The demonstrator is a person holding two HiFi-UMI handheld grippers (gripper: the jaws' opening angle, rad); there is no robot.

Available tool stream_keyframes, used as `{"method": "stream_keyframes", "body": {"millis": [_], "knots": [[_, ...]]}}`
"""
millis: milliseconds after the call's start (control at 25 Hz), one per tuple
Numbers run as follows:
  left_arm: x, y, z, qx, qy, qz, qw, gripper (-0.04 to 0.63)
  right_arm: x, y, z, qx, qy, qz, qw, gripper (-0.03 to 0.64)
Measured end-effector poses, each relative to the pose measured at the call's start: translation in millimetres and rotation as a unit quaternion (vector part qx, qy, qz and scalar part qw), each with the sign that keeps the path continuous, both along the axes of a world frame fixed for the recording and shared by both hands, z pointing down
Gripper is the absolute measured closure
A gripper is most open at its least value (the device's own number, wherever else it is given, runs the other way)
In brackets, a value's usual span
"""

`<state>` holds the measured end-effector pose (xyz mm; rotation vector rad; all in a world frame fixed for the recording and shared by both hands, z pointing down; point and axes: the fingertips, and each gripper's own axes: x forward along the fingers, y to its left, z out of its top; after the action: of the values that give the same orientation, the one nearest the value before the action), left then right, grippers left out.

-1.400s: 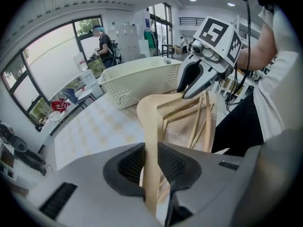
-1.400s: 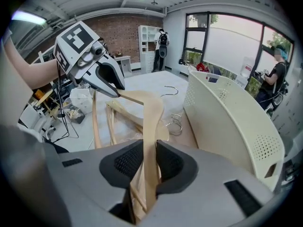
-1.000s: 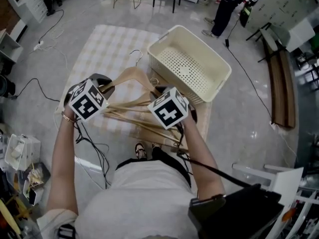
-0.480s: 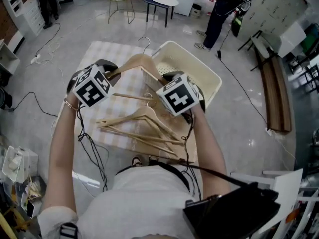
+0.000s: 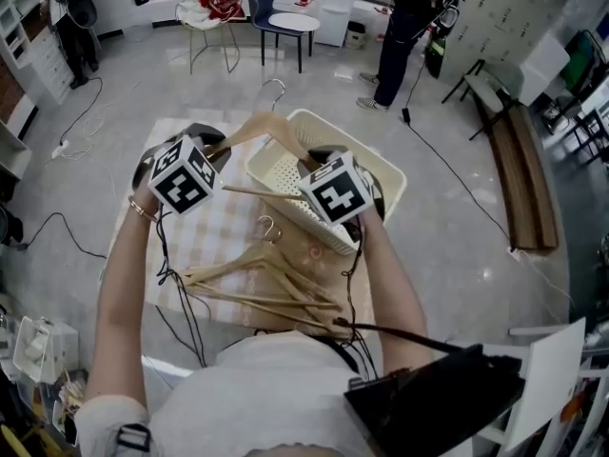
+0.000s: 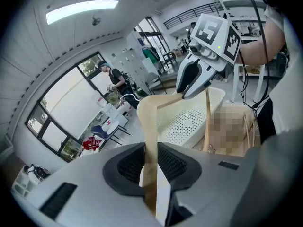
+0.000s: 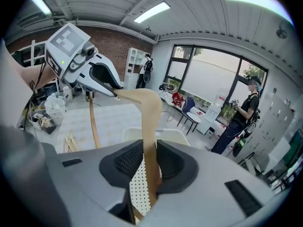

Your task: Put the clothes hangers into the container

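Both grippers carry one wooden hanger in the air, its metal hook pointing away from me. My left gripper is shut on the hanger's left arm. My right gripper is shut on the right arm. The hanger hangs over the near left part of the cream perforated basket. Several more wooden hangers lie in a loose pile on the checked mat below my arms. Each gripper view shows the other gripper: the right one and the left one.
The basket stands on the mat's far right part. A person stands behind it, near a round table and chairs. A long bench runs along the right. Cables trail over the floor at left.
Both grippers have lifted the hanger up off the pile and carried it away from me; it now hangs over the basket's near edge. The other hangers stay on the mat.
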<state>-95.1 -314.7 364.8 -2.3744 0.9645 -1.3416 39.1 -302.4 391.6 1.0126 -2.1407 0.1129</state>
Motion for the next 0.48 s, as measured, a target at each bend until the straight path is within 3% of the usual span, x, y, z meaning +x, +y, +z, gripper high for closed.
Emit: {"method": "stream_keyframes", "body": {"millis": [480], "knots": [[56.7,-54.9,68.4,-0.051,-0.024,-0.01,0.9984,0.509,57.7,-54.4,73.0,-0.048,-0.024,0.013,0.998,0.522]]}}
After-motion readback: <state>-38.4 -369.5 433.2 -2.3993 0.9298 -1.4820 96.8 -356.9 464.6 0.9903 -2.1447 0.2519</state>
